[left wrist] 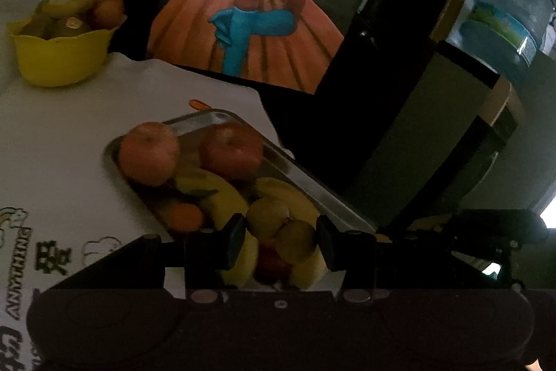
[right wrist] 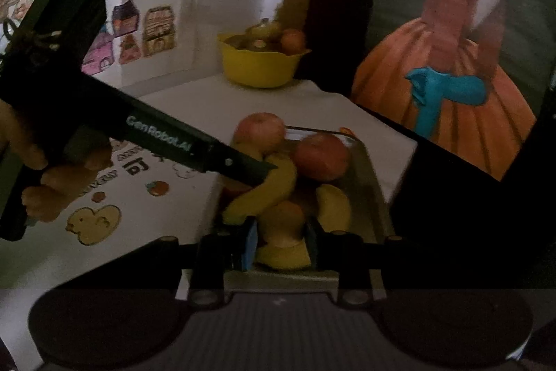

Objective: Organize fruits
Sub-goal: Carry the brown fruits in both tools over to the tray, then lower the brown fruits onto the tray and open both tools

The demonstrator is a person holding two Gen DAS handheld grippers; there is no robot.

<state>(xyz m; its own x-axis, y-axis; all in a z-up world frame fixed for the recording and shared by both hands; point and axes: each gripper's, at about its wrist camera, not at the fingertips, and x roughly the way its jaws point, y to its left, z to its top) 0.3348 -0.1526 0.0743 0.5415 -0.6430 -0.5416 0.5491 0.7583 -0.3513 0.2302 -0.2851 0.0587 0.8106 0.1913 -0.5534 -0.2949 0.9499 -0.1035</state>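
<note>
A metal tray (left wrist: 333,200) on the white cloth holds two red apples (left wrist: 149,152), bananas (left wrist: 215,193) and a small orange (left wrist: 184,218). My left gripper (left wrist: 281,244) hangs over the tray. Two small greenish-yellow fruits (left wrist: 269,218) sit side by side and fill the gap between its pads. In the right wrist view, my right gripper (right wrist: 281,246) is over the tray's near end (right wrist: 278,279), shut on an orange fruit (right wrist: 285,225) that spans its pads. The left gripper (right wrist: 269,169) comes in there from the left, held by a hand (right wrist: 52,183), its tip above a banana (right wrist: 271,193).
A yellow bowl (left wrist: 59,61) with bananas, an orange and brown fruit stands at the table's back. A framed painting (left wrist: 250,23) leans beyond the table edge, with a large water bottle (left wrist: 507,13) to its right. Cartoon stickers (right wrist: 146,23) cover the wall on the left.
</note>
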